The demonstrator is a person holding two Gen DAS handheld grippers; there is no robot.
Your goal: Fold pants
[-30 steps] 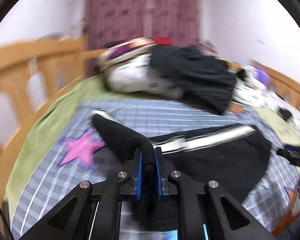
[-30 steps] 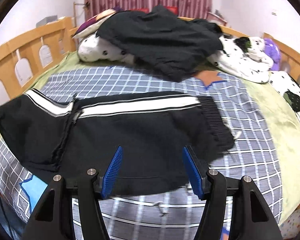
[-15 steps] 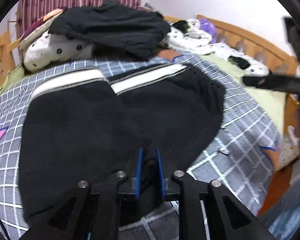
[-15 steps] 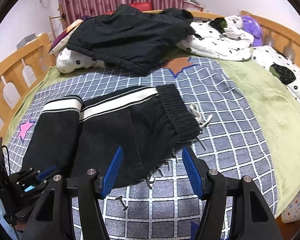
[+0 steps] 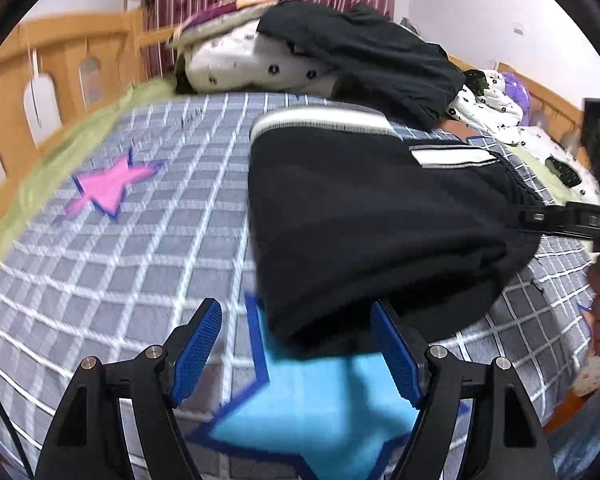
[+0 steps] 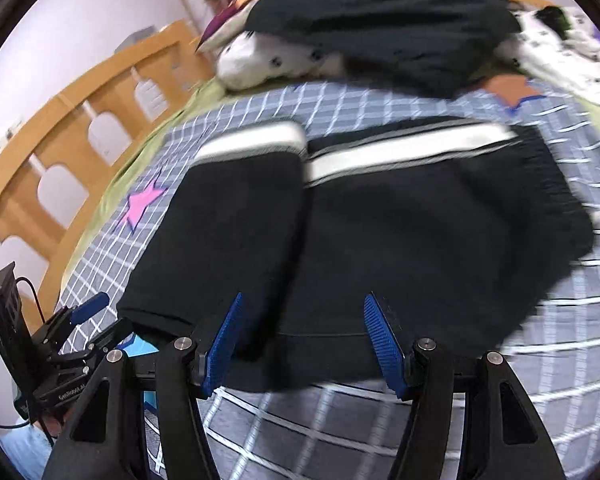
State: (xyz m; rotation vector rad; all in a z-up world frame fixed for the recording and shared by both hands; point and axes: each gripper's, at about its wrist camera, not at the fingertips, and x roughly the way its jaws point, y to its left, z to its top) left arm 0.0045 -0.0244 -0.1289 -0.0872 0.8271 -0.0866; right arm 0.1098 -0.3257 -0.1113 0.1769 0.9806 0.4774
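The black pants [image 5: 364,216] with a white side stripe lie folded on the checked bedspread, the legs laid over the waist part; they also show in the right wrist view [image 6: 380,220]. My left gripper [image 5: 296,344] is open and empty, its blue pads either side of the near edge of the pants. My right gripper [image 6: 308,340] is open and empty, just above the near edge of the pants. The right gripper shows at the right in the left wrist view [image 5: 580,220]; the left gripper shows at the lower left in the right wrist view [image 6: 76,336].
A black garment [image 5: 360,44] lies over spotted white pillows [image 5: 256,64] at the far end of the bed. A wooden bed rail [image 5: 52,72] runs along the left side. The bedspread [image 5: 140,240] has a pink star [image 5: 108,188] and a blue star [image 5: 312,408].
My left gripper has let go of the pants leg and opened, and has drawn back to the near edge. The leg now lies folded over the pants. My right gripper has moved closer over the pants.
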